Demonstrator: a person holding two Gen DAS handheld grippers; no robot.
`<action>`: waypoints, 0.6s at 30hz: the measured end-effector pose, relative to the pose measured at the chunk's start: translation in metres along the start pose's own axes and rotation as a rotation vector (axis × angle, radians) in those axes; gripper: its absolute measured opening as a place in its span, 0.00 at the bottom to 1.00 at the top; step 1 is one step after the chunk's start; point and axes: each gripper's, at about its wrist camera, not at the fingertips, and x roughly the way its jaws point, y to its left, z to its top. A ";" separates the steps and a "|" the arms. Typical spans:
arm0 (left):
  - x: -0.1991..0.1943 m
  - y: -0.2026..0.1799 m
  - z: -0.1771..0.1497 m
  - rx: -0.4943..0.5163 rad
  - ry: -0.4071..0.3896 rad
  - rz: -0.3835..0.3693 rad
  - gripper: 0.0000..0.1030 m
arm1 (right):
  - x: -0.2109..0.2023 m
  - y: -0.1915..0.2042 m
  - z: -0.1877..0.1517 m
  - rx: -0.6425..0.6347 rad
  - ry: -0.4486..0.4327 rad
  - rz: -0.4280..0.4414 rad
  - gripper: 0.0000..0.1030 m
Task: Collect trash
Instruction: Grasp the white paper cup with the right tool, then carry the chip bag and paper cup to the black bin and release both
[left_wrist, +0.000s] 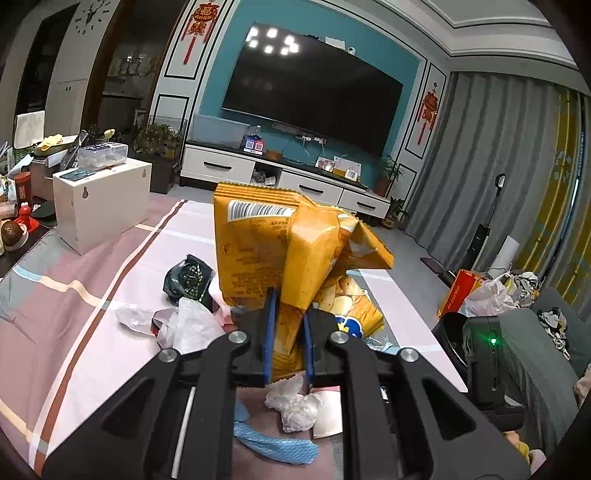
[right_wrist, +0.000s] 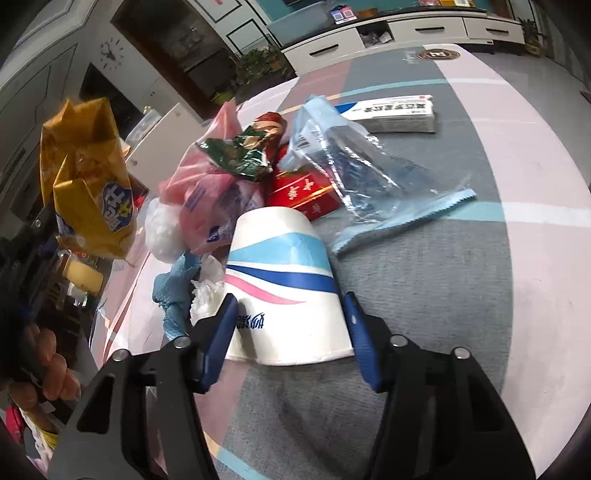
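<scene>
My left gripper (left_wrist: 289, 321) is shut on a crumpled yellow chip bag (left_wrist: 266, 243) and holds it up above the table. The same bag (right_wrist: 88, 184) shows at the left of the right wrist view. My right gripper (right_wrist: 290, 314) is closed around a white paper cup (right_wrist: 284, 280) with blue and pink stripes that lies on its side on the striped tablecloth (right_wrist: 424, 295). Beyond the cup lies a pile of trash: a pink plastic bag (right_wrist: 207, 192), a green wrapper (right_wrist: 240, 155), a red box (right_wrist: 303, 192) and a clear blue bag (right_wrist: 362, 173).
A white medicine box (right_wrist: 391, 112) lies farther back on the table. Crumpled tissue (left_wrist: 295, 406), a blue wrapper (left_wrist: 273, 443), a dark green wrapper (left_wrist: 188, 277) and white plastic (left_wrist: 184, 325) lie under the left gripper. A white box (left_wrist: 103, 199) stands at the table's left. A black bin (left_wrist: 454, 332) is at the right.
</scene>
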 end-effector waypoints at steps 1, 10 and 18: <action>0.000 0.000 0.000 -0.001 0.003 -0.001 0.13 | -0.001 0.001 0.000 -0.003 -0.009 0.003 0.45; 0.002 -0.005 -0.001 0.007 0.018 -0.009 0.14 | -0.035 0.008 -0.004 -0.020 -0.094 0.052 0.24; 0.001 -0.010 -0.002 0.040 0.017 0.013 0.14 | -0.085 0.000 -0.006 -0.018 -0.238 0.019 0.20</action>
